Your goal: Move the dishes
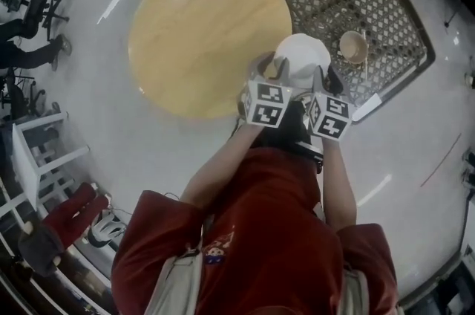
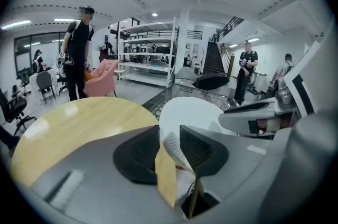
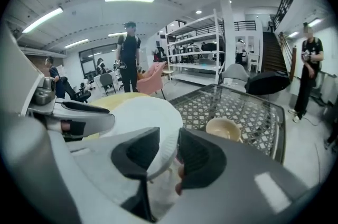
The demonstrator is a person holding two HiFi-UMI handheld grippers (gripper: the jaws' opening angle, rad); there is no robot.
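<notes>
White round plate point(image 1: 303, 57): held off the desks by its near rim, one gripper on each side; in the head view it sits over the gap between the two desks, overlapping the edge of the round one.
Left gripper point(image 1: 269, 70): jaws partly closed and clamped on the plate's rim on its left side, one dark pad above the rim and one below it.
Right gripper point(image 1: 326, 77): jaws likewise pinched on the rim at the plate's right side.
Round light-wood desk point(image 1: 200, 31): to the left of the plate and beyond it.
Dark-framed desk with a lattice-patterned glass top point(image 1: 390, 13): to the right of the plate.
Beige bowl point(image 1: 353, 46): standing on the lattice desk, near the plate but apart from it.
Markings: black-and-white square markers point(image 1: 266, 104) on each gripper's cube; they carry no lettering that I can read.
</notes>
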